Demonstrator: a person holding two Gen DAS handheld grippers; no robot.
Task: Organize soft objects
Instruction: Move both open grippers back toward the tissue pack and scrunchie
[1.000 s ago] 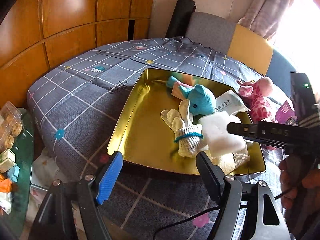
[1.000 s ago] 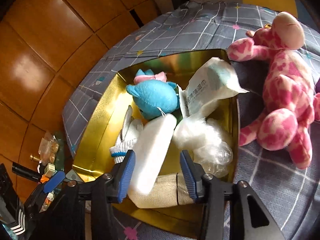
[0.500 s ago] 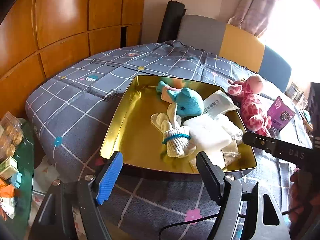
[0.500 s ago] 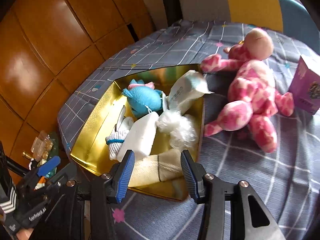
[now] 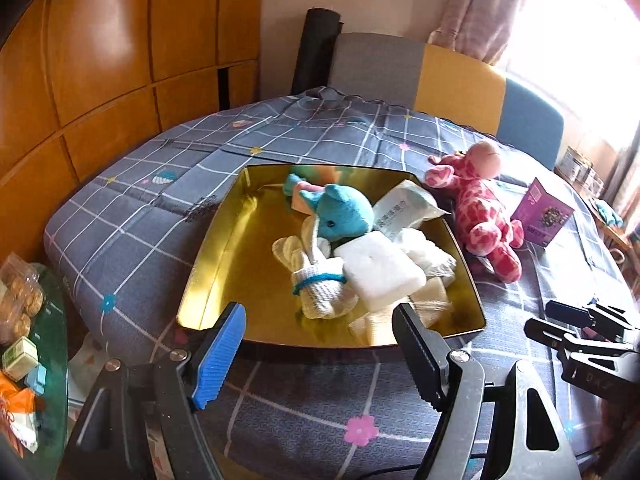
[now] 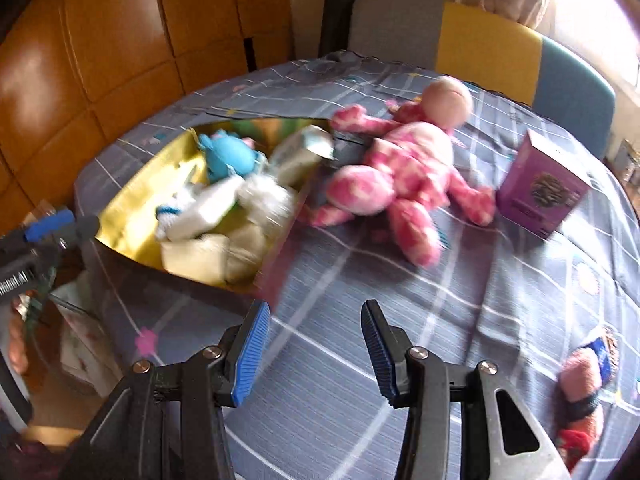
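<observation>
Your left tongs [image 5: 318, 354] hang apart and empty at the near edge of the gold tray [image 5: 224, 240], about where they were a second ago. The change is on the right: your right tongs [image 6: 314, 352], a second ago straddling the white foam block [image 5: 378, 274] inside the tray, have pulled back and swung right, and now hover apart and empty over the bare checked surface [image 6: 460, 300]. That suggests the block is delivered and you are lining up the next item. Going left to right in the tray: the left half is bare gold, then the knitted glove [image 5: 316, 284] with its blue cuff, the blue plush [image 5: 344, 212] behind it, the foam block, a wipes packet [image 5: 404, 210], a crumpled clear bag and a beige cloth at the near right corner. Just outside the tray's right wall lies the pink giraffe [image 6: 408, 164], likely your next pick, with a purple box [image 6: 544, 196] further right.
</observation>
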